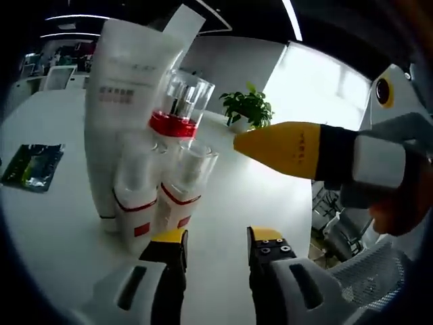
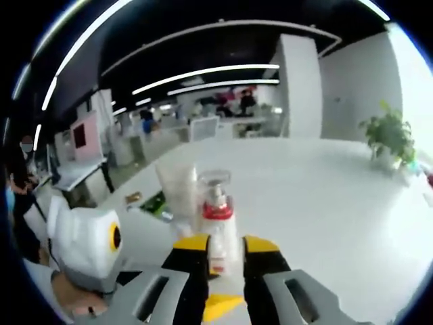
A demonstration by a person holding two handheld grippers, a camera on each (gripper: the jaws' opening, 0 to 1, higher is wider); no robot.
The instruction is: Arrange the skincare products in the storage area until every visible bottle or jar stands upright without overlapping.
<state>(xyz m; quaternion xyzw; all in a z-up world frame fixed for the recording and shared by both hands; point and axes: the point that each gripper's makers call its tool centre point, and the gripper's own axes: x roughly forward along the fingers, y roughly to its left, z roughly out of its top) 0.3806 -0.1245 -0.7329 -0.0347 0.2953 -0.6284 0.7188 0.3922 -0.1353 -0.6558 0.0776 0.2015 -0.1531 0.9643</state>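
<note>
- The skincare products stand in a tight cluster on the white surface: a tall white tube, a clear-capped bottle with a red collar and two small pump bottles in front, all touching or nearly so.
- Left tongs sit released, jaws apart, just in front of the small pump bottles with nothing between them.
- Right tongs are clenched around a small pump bottle with a red collar; in the left gripper view its yellow tip reaches in from the right.
- Every bottle's long axis runs vertical, caps up; the tube stands on its cap, its crimped end uppermost.
- Risk, as I judge it: the tube looks top-heavy and leans on its neighbours, so a nudge from either tongs could topple the whole row.
- A dark green packet lies flat, well apart to the cluster's left.
</note>
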